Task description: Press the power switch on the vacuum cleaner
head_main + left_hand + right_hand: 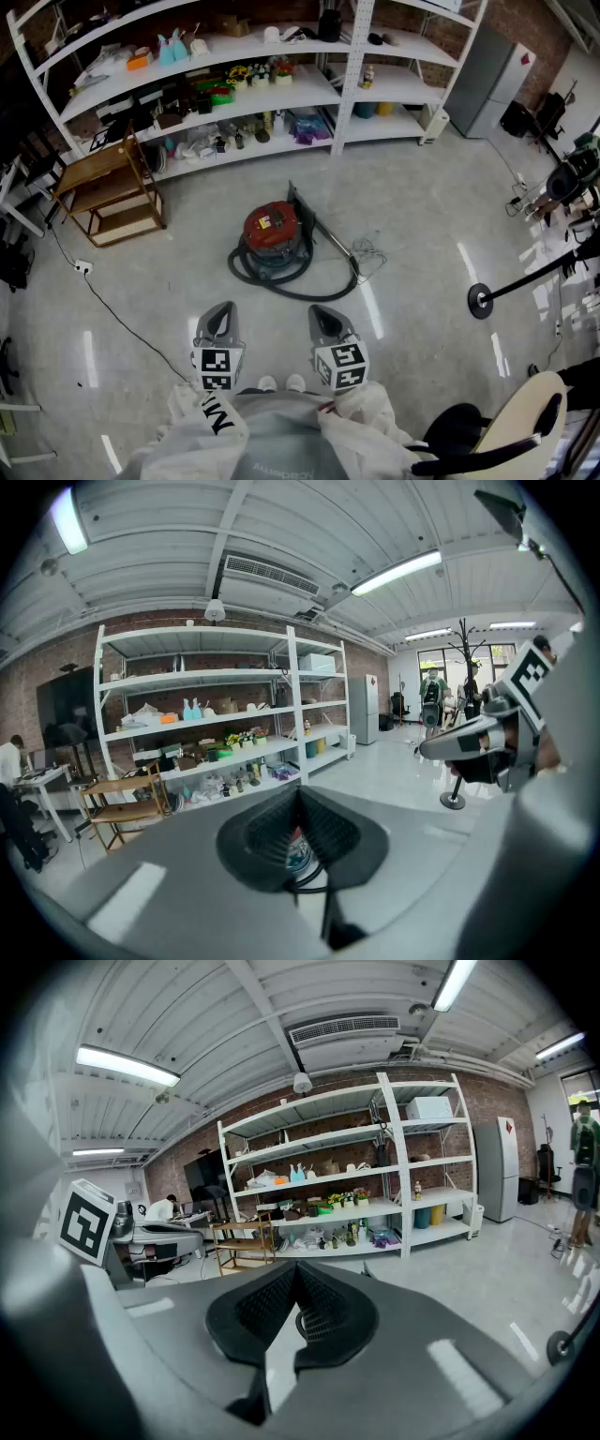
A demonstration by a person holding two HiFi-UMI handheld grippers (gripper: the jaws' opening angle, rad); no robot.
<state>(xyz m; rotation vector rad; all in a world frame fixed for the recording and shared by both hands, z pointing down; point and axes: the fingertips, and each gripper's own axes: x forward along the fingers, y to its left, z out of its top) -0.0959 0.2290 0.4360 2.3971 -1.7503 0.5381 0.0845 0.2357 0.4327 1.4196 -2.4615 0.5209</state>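
Grey polished floor (422,216) across most of the head view, with streaks of lamp glare.

White multi-tier shelving unit (281,94) along the top of the frame, loaded with bottles, boxes and small coloured goods. Tall grey cabinet (487,75) at the upper right, just beside the shelving end. Wooden rack (108,187) at the left, in front of the shelving.

Vacuum cleaner (274,232) at frame centre, upright on the floor: red lid, dark drum. Black hose (291,291) looped round the base, touching the floor. Rigid tube running from the drum toward the right. Well apart from both grippers, between them and the shelving.

Left hand-held gripper (221,314) at lower centre-left, tips toward the vacuum cleaner. Closed: pads (267,841) together at the tips in the left gripper view, nothing gripped; vacuum cleaner visible far off through the slot beneath the tips.

Right hand-held gripper (325,316) at lower centre-right, parallel to the left. Also closed and empty: pads (258,1316) together at the tips in the right gripper view.

Marker cube (217,367) behind the left jaws, a second marker cube (340,366) behind the right.

Thin black cord (112,314) across the floor at the lower left.
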